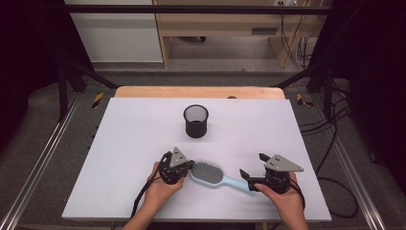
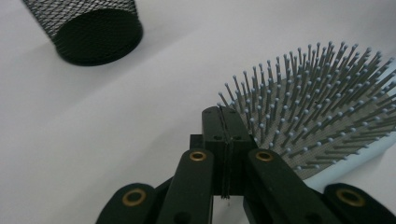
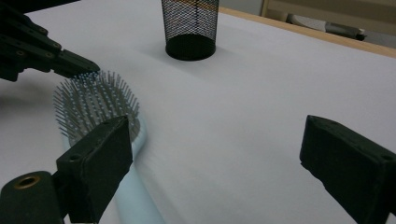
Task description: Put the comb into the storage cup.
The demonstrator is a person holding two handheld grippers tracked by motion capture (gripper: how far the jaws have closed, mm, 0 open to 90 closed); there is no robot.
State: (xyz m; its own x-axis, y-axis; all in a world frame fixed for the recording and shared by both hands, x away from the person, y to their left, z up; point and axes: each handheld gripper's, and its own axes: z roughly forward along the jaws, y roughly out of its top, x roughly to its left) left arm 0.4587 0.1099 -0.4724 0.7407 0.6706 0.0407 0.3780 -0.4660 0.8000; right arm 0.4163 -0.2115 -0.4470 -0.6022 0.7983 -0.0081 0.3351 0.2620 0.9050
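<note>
A light blue hairbrush lies bristles up on the white table top, its handle pointing right. My left gripper is shut with nothing between its jaws, and its tip rests against the end of the brush head. My right gripper stands open at the handle's end. In the right gripper view the handle runs under its left jaw and the gap holds nothing. A black mesh cup stands upright behind the brush.
The mesh cup is the one other object on the table. A wooden strip runs along the table's far edge. Metal frame rails flank both sides, and cables trail on the floor at the right.
</note>
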